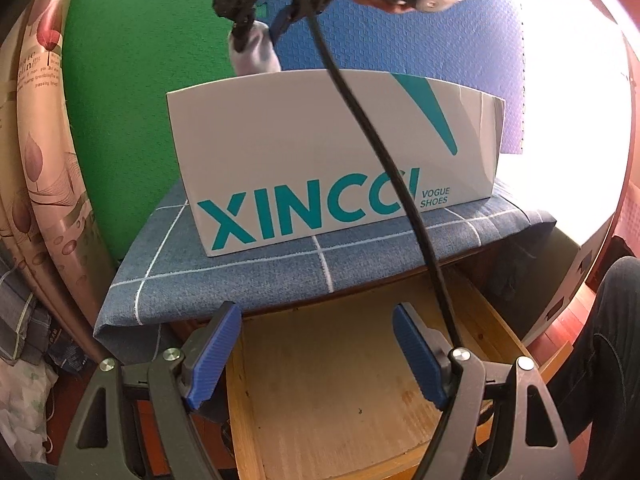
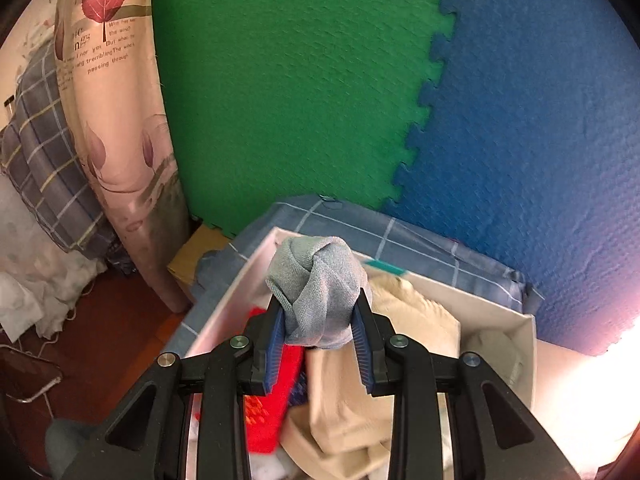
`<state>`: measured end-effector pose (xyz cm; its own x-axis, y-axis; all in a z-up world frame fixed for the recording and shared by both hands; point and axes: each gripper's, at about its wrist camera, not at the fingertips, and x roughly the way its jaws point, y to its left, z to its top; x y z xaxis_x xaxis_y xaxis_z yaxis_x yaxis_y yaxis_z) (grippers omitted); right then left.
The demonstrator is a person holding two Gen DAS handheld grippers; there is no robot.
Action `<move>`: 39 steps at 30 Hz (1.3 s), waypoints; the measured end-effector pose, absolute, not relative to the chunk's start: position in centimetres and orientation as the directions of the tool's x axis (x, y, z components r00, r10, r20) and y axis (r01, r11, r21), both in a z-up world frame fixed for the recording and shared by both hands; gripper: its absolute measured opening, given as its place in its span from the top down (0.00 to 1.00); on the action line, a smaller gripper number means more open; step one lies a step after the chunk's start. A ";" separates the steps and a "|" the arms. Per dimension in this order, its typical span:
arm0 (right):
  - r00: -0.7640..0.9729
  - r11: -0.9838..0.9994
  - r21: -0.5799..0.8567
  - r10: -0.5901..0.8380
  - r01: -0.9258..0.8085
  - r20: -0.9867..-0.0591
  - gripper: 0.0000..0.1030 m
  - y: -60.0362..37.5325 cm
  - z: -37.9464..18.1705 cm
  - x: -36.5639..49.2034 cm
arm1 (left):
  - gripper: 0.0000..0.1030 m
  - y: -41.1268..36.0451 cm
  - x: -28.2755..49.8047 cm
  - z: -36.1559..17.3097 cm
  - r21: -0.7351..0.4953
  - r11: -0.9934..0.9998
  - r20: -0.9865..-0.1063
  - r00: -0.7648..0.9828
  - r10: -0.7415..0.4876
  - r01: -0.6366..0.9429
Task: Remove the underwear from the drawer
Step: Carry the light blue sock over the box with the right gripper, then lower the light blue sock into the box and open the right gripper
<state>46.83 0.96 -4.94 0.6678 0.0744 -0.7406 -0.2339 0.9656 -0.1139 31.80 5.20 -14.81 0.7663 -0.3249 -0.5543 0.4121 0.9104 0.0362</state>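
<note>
My right gripper (image 2: 319, 320) is shut on a rolled grey-blue piece of underwear (image 2: 316, 284), held above an open white shoe box (image 2: 496, 308) that holds cream, red and white garments. In the left wrist view the same right gripper (image 1: 256, 34) hangs over the far left corner of the box (image 1: 304, 148), with the pale roll of underwear (image 1: 254, 54) pinched in it. My left gripper (image 1: 316, 356) stands open over a pulled-out wooden drawer (image 1: 340, 392), nothing between its blue pads; the drawer's visible floor is bare.
The shoe box stands on a blue checked cloth (image 1: 224, 276) covering the cabinet top. Green (image 2: 288, 92) and blue (image 2: 520, 120) foam mats form the back wall. A floral curtain (image 2: 116, 140) hangs left. A black cable (image 1: 384, 176) crosses the left wrist view. A person's leg (image 1: 600, 352) is at right.
</note>
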 end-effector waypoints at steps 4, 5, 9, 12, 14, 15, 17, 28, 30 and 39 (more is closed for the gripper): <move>0.656 0.968 -0.074 0.105 -0.239 -0.748 0.72 1.7 -5.0 48.1 | 0.22 5.6 32.1 -14.7 0.017 0.914 -0.556 0.763 -0.329 0.406; 0.656 0.969 -0.066 0.110 -0.238 -0.746 0.72 1.8 -5.1 48.3 | 0.22 5.7 32.2 -14.6 0.010 0.915 -0.557 0.762 -0.331 0.404; 0.672 0.968 -0.044 0.140 -0.249 -0.728 0.72 1.9 -4.3 48.2 | 0.22 6.2 32.6 -14.5 -0.008 0.919 -0.556 0.762 -0.332 0.394; 0.670 0.964 -0.028 0.163 -0.265 -0.724 0.72 1.6 -4.3 47.2 | 0.22 6.6 32.9 -14.6 -0.021 0.922 -0.560 0.760 -0.330 0.386; 0.654 0.964 0.011 0.189 -0.265 -0.732 0.72 0.8 -4.6 46.5 | 0.22 6.6 32.8 -14.6 -0.018 0.923 -0.560 0.761 -0.328 0.384; 0.654 0.965 0.015 0.190 -0.263 -0.733 0.72 0.5 -4.8 46.1 | 0.22 6.5 32.7 -14.7 -0.014 0.923 -0.559 0.762 -0.327 0.386; 0.662 0.967 0.010 0.181 -0.253 -0.727 0.72 -0.1 -5.0 45.4 | 0.22 6.2 32.5 -14.8 0.006 0.921 -0.557 0.766 -0.320 0.389; 0.681 0.970 -0.015 0.158 -0.241 -0.715 0.72 -2.9 -5.7 40.6 | 0.22 5.2 32.1 -15.2 0.056 0.916 -0.558 0.773 -0.301 0.398; 0.671 0.970 -0.026 0.148 -0.242 -0.727 0.72 -3.7 -6.7 39.5 | 0.22 5.1 32.1 -15.3 0.061 0.915 -0.560 0.773 -0.299 0.399; 0.626 0.973 -0.034 0.120 -0.228 -0.771 0.72 -5.7 -9.7 37.9 | 0.22 4.5 31.9 -15.8 0.088 0.911 -0.570 0.770 -0.286 0.404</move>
<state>37.92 -5.71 -9.68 0.6260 0.1197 -0.7706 -0.2280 0.9731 -0.0341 31.93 4.50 -15.83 0.7700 -0.2862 -0.5702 0.4037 0.9107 0.0880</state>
